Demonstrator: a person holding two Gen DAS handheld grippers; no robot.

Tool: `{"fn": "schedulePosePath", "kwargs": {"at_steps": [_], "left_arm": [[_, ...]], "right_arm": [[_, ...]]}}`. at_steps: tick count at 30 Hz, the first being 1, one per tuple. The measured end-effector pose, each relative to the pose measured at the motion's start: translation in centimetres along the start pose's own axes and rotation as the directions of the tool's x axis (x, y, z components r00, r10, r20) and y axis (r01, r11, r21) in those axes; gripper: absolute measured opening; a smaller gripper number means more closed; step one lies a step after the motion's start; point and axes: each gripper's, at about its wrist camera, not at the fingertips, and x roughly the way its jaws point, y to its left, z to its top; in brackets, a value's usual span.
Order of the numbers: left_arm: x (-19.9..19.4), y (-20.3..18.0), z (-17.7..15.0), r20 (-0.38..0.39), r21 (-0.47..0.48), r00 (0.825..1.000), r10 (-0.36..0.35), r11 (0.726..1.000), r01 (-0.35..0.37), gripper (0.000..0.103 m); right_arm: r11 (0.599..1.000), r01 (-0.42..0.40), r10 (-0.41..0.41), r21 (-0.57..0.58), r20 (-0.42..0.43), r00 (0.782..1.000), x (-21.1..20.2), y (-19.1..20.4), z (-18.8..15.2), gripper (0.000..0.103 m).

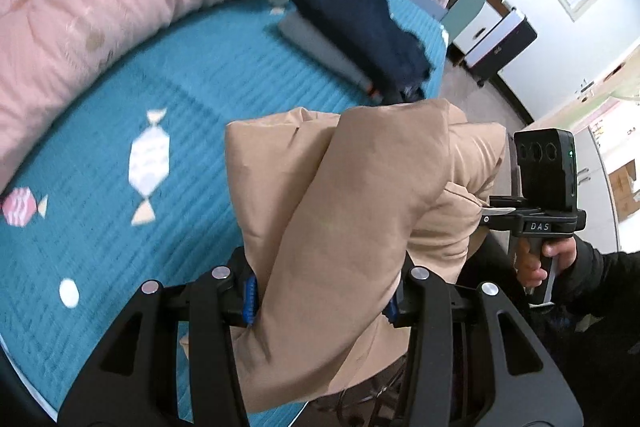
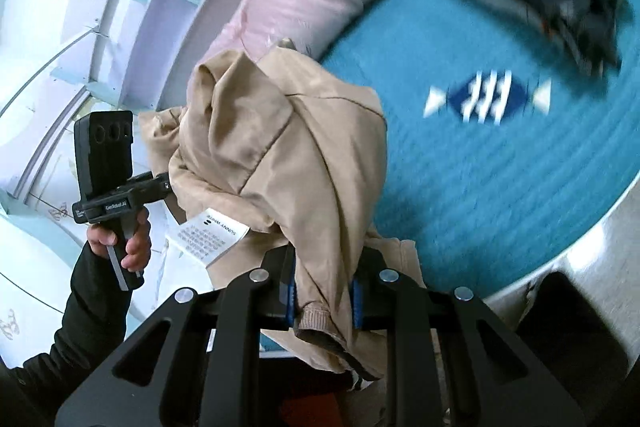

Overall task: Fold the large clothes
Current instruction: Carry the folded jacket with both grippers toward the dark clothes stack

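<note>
both grippers [image 1: 322, 301] clamp tan jacket [image 1: 352, 195]

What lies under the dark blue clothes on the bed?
The dark blue clothes rest on a flat grey item, itself on the teal bedspread. Only its edge shows; the rest is covered.

My left gripper [image 1: 320, 301] has its jaws clamped on a thick fold of the tan jacket [image 1: 352, 211], which bulges up and away from the blue pads. Right gripper [image 1: 496, 213] comes in from the right edge, its tip at the jacket; I cannot tell how its jaws stand. Below: teal bedspread [image 1: 208, 99] with candy motifs. Pink duvet [image 1: 100, 7] upper left. Folded navy clothes [image 1: 372, 27] farther back on the bed.
</note>
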Motion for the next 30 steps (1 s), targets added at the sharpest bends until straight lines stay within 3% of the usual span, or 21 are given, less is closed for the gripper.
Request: {"fn": "schedulePosePath", "kwargs": {"at_steps": [7, 14, 22, 30], "left_arm": [[-1.0, -3.2, 6.4, 0.089, 0.038, 0.996, -0.026, 0.999, 0.022, 0.045], [1.2, -7.2, 17.8, 0.116, 0.12, 0.992, -0.058, 0.992, 0.044, 0.045], [9.0, -11.2, 32.3, 0.068, 0.217, 0.996, -0.059, 0.975, 0.043, 0.045], [20.4, -12.8, 41.1, -0.054, 0.268, 0.997, 0.055, 0.963, -0.038, 0.045]], "right_arm": [[1.0, 0.004, -0.002, -0.029, 0.088, 0.996, -5.4, -0.2, 5.1, 0.018], [0.998, -0.046, 0.035, 0.052, 0.192, 0.981, -10.8, -3.4, 11.4, 0.018], [0.98, -0.107, 0.054, 0.167, 0.296, 0.954, -14.8, -11.0, 18.3, 0.018], [0.928, -0.182, 0.078, 0.326, 0.307, 0.948, -14.1, -20.0, 21.8, 0.018]]}}
